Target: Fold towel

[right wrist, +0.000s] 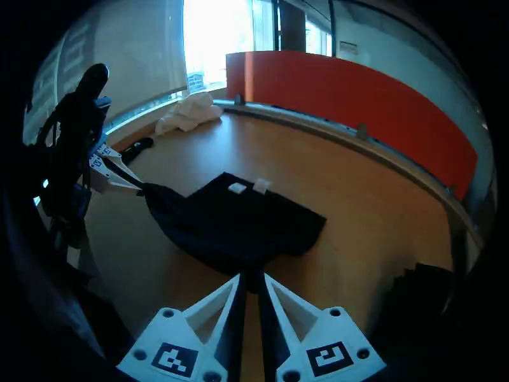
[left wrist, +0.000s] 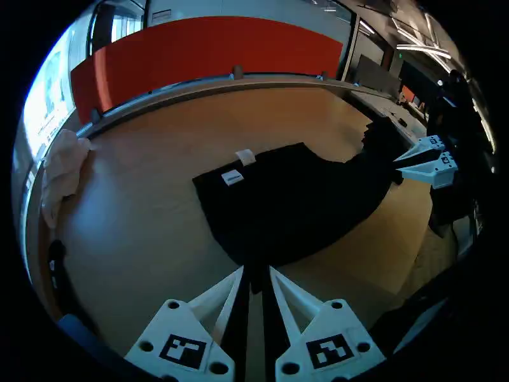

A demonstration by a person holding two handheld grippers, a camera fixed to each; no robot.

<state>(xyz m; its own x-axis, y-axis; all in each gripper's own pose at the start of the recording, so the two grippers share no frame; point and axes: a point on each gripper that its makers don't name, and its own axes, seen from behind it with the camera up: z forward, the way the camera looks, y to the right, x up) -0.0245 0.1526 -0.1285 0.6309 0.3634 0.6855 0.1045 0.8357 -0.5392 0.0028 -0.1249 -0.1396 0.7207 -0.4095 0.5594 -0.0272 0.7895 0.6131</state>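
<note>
Left gripper view showed a broad wooden surface (left wrist: 159, 210) backed by a long red partition (left wrist: 210, 51). A black towel (left wrist: 286, 197) lay spread near the middle of the surface, with its two near corners lifted off the wood. A crumpled pale cloth (left wrist: 63, 169) sat well apart at the far edge. The left gripper (left wrist: 254, 283) had its fingers clenched on one raised towel corner. In the right gripper view, the right gripper (right wrist: 250, 280) pinched the other corner likewise. Two small white tags (left wrist: 233, 177) lay on the towel's far edge.
</note>
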